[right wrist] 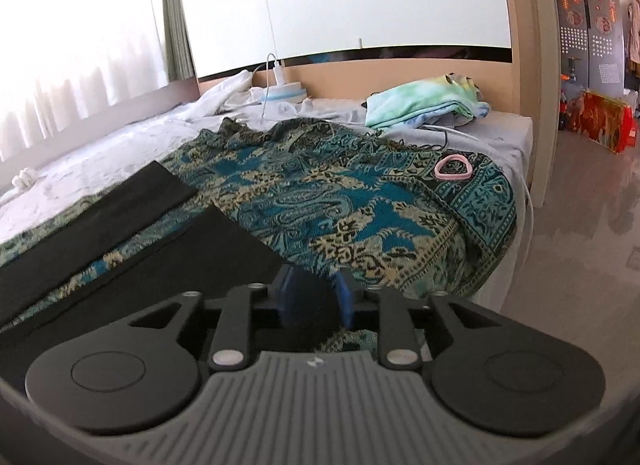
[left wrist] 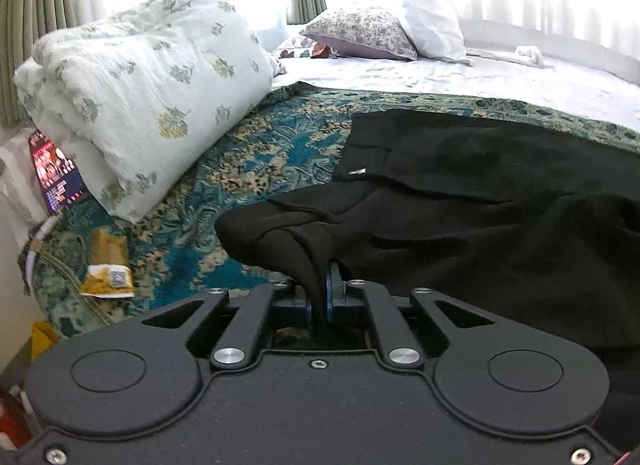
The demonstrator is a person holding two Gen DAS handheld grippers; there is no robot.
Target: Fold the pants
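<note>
Black pants [left wrist: 460,193] lie on a teal patterned blanket [left wrist: 256,161] on the bed, waistband end toward the left wrist camera. My left gripper [left wrist: 322,289] is shut on a pinched fold of the waistband fabric, lifted slightly off the blanket. In the right wrist view the two black pant legs [right wrist: 132,225] stretch to the left across the blanket [right wrist: 340,201]. My right gripper [right wrist: 316,297] is open, its blue pads either side of the hem corner of the near leg, with a wide gap between them.
A folded floral quilt [left wrist: 140,97] and pillows [left wrist: 360,33] lie at the left. A yellow packet [left wrist: 108,273] sits near the blanket's edge. A pink ring [right wrist: 452,167], tie-dye clothes [right wrist: 428,105] and a charger cable [right wrist: 272,77] lie on the bed; the floor [right wrist: 580,225] is right.
</note>
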